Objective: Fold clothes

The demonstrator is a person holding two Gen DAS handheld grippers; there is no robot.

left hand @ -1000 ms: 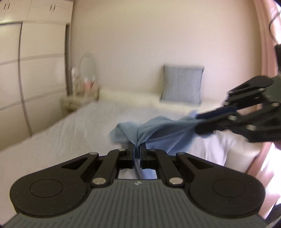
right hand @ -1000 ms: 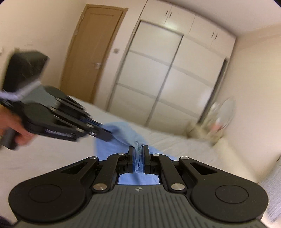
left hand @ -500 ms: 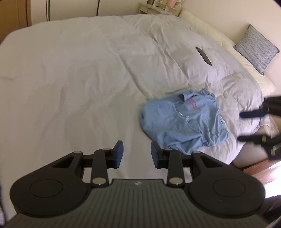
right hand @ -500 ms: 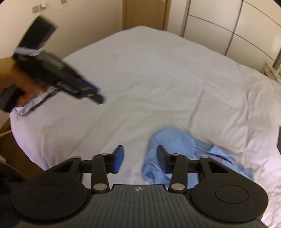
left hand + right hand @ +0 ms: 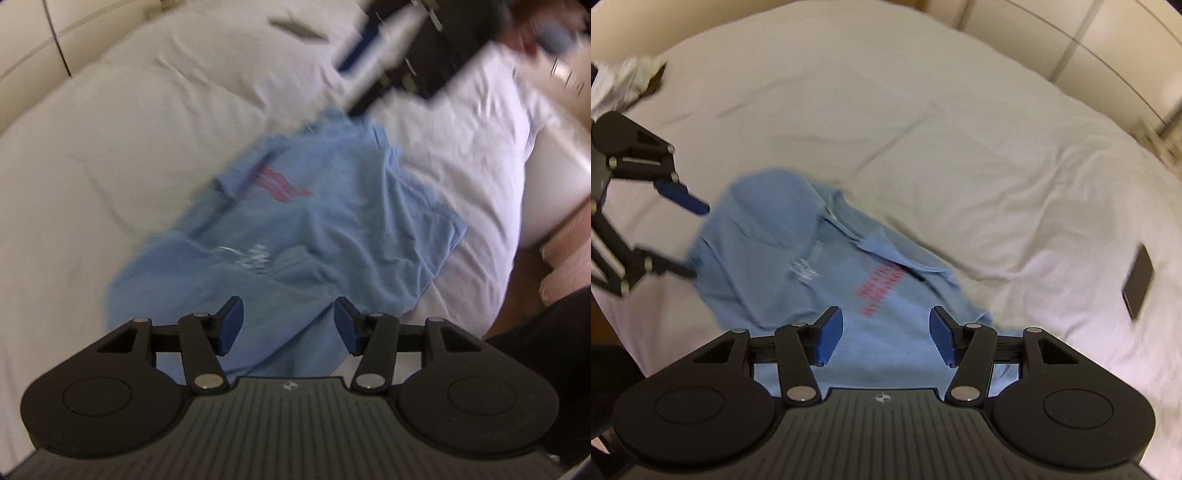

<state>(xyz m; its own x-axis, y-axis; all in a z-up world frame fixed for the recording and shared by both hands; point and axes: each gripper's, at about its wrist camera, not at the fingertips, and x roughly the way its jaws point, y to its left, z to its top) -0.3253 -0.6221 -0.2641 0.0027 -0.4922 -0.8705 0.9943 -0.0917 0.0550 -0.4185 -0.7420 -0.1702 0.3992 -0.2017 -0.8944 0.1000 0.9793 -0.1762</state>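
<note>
White quilted bed carries a rumpled, soft blue shirt, long axis running seven to one o'clock. Both the left gripper and right gripper hover with fingers apart, opening, pinching nothing.

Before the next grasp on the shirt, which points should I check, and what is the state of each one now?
1. Shirt lies on the bed, held by no tool: ok.
2. Left tool is opening, nothing between the pads: ok.
3. Right tool is opening, nothing between the pads: ok.
4. Shirt spread flat for folding: not ok, it is bunched and creased.
5. Edge or corner to grasp is clear: cannot tell, the pictures are blurred.
6. Dark flat object lies apart from the shirt: ok.
</note>
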